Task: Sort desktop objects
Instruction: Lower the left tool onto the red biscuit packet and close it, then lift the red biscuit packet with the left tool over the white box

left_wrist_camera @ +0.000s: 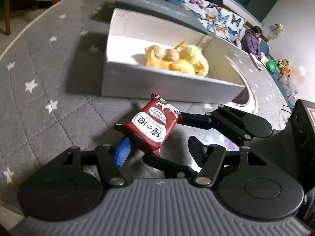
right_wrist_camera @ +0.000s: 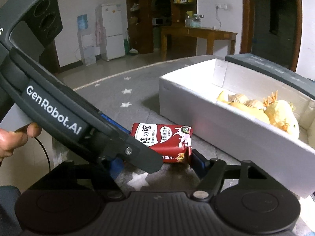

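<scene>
A red milk-biscuit packet [left_wrist_camera: 149, 125] [right_wrist_camera: 167, 139] lies tilted on the grey star-patterned cloth, just in front of the white box [left_wrist_camera: 157, 82]. My left gripper [left_wrist_camera: 158, 138] straddles its width. The bright blue left pad [left_wrist_camera: 122, 153] touches the packet's lower edge, and a gap shows at the right pad [left_wrist_camera: 195, 151]. My right gripper [right_wrist_camera: 157, 157] comes in from the side and spans the packet's length. Its right pad [right_wrist_camera: 196, 163] presses the milk-splash end, and its other finger [left_wrist_camera: 163, 162] meets the near corner. In the right wrist view the left gripper [right_wrist_camera: 142, 149] hides that finger's contact.
The open white box [right_wrist_camera: 216, 122] holds yellow plush toys [left_wrist_camera: 177, 59] [right_wrist_camera: 275, 114], and its grey lid [left_wrist_camera: 157, 5] lies behind it. A person in a purple coat [left_wrist_camera: 252, 41] sits far back right. A hand [right_wrist_camera: 13, 137] holds the left gripper's handle.
</scene>
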Available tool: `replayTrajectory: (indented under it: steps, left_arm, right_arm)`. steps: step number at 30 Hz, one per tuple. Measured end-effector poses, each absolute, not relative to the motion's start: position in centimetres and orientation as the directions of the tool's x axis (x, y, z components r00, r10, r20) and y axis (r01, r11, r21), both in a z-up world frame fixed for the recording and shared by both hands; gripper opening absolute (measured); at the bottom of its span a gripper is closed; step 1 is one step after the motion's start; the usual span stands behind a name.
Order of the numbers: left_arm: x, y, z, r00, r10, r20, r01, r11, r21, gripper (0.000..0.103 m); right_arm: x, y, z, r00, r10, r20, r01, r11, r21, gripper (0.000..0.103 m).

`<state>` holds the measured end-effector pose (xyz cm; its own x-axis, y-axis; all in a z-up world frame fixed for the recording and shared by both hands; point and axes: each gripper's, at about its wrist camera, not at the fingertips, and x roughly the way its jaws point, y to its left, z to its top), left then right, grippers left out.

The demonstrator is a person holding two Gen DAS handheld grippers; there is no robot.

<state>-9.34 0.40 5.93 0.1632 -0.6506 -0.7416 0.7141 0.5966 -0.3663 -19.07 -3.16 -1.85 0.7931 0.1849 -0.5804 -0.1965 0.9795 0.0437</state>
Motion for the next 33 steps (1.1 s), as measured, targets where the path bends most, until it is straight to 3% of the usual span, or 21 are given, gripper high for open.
replayTrajectory:
  steps: [9, 15, 20, 24, 33]
  left_arm:
    - [-8.5, -2.0, 10.5, 0.162, -0.713, -0.682, 0.756, 0.534, -0.379, 0.065]
    - [-7.8, -5.1, 12.3, 0.155, -0.758, -0.634, 0.804, 0.469, -0.365, 0.065]
    - [-6.0, -7.1, 11.8, 0.153, -0.745, -0.649, 0.796, 0.482, -0.366, 0.066]
    - [-6.3, -5.2, 11.8, 0.163, -0.756, -0.634, 0.810, 0.469, -0.351, 0.066]
    - [-8.0, -0.7, 10.4, 0.194, -0.729, -0.657, 0.820, 0.488, -0.298, 0.066]
  right_arm:
    - [-20.0, -5.0, 3.7, 0.863, 0.133, -0.487, -0.134, 0.990, 0.033, 0.072]
    - [-18.3, -7.1, 5.5, 0.877, 0.145, -0.458, -0.122, 0.989, 0.079, 0.059]
    - [-16.6, -8.5, 5.0, 0.885, 0.079, -0.458, -0.057, 0.997, 0.061, 0.060]
    - [-17.1, -10.0, 4.4, 0.888, 0.092, -0.451, -0.041, 0.992, 0.123, 0.061]
    - [-20.5, -9.2, 3.7, 0.883, 0.130, -0.451, -0.101, 0.991, 0.088, 0.070]
